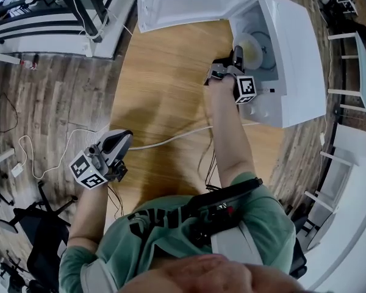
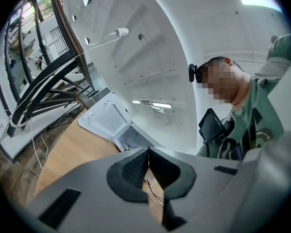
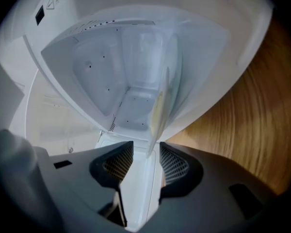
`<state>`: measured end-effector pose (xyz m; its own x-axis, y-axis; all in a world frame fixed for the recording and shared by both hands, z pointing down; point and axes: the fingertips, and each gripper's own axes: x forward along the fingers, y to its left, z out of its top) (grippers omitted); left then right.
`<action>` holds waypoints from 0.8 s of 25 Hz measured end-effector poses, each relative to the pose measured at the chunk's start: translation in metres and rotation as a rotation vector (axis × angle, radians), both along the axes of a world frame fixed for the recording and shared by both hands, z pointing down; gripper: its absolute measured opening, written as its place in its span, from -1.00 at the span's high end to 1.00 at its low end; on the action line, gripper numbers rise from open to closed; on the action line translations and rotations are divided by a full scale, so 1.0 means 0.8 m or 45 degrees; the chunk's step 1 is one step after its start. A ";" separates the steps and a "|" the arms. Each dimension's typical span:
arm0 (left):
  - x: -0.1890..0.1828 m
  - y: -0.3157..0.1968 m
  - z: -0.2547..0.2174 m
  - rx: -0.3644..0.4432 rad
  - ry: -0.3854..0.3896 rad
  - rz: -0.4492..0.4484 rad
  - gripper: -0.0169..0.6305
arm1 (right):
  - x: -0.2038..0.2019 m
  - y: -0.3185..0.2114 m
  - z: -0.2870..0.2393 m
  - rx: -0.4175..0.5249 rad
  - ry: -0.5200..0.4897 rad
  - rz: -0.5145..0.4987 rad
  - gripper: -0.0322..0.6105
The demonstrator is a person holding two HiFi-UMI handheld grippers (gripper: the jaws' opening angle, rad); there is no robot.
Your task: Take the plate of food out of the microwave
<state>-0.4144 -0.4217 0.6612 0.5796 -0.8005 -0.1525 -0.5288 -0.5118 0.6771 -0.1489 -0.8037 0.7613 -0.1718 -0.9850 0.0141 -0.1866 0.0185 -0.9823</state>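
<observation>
Wooden table (image 1: 165,90), white microwave (image 1: 293,60) on it, door (image 1: 183,5) wide open for reaching in. Plate (image 3: 161,106) inside. Right gripper (image 3: 146,152) jaws apart, rim just between, likely not pinching yet. Left gripper (image 2: 148,171) clenched, empty, kept aside.

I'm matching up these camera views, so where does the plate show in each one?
Head view: the plate is upper right, inside the microwave, just beyond the right tool.
Left gripper view: not in it.
Right gripper view: centre, seen edge-on, just ahead of the open right tool.
Shared landmark: the microwave, door open, shows in all three views.
</observation>
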 end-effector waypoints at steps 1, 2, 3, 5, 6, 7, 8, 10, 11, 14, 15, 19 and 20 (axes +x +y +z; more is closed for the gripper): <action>0.000 0.001 0.001 -0.004 0.001 -0.001 0.93 | 0.004 -0.003 0.002 0.004 -0.008 0.019 0.42; -0.001 0.001 0.002 -0.009 0.004 -0.005 0.93 | 0.008 -0.005 0.004 0.003 -0.014 0.034 0.42; -0.003 0.002 0.004 -0.015 0.005 -0.009 0.93 | 0.011 -0.007 0.007 -0.004 -0.018 0.043 0.42; -0.006 0.003 0.007 -0.026 0.004 -0.018 0.93 | 0.014 -0.011 0.012 -0.023 -0.027 0.057 0.43; -0.007 0.003 0.009 -0.030 0.002 -0.022 0.93 | 0.016 -0.012 0.014 -0.030 -0.026 0.063 0.47; -0.009 0.003 0.010 -0.033 0.001 -0.026 0.93 | 0.017 -0.014 0.017 -0.037 -0.023 0.066 0.58; -0.010 0.003 0.010 -0.034 0.000 -0.030 0.93 | 0.018 -0.014 0.020 -0.048 -0.021 0.066 0.64; -0.012 0.004 0.010 -0.033 0.000 -0.034 0.93 | 0.015 -0.010 0.025 -0.078 -0.035 0.056 0.71; -0.012 0.005 0.010 -0.033 0.000 -0.036 0.93 | 0.013 -0.007 0.028 -0.088 -0.044 0.047 0.74; -0.009 0.009 0.008 -0.038 0.002 -0.039 0.93 | 0.000 0.002 0.028 -0.082 -0.051 -0.007 0.83; -0.008 0.010 0.007 -0.038 0.002 -0.038 0.93 | -0.005 0.005 0.027 -0.076 -0.055 -0.028 0.83; -0.005 0.017 0.000 -0.028 -0.014 -0.038 0.93 | -0.025 0.018 0.023 -0.067 -0.078 -0.106 0.83; -0.006 0.019 -0.002 -0.026 -0.022 -0.042 0.93 | -0.031 0.024 0.021 -0.068 -0.080 -0.132 0.83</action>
<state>-0.4191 -0.4067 0.6596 0.5549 -0.8223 -0.1264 -0.5568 -0.4800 0.6779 -0.1740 -0.7848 0.7785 -0.2747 -0.9601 0.0524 -0.1246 -0.0185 -0.9920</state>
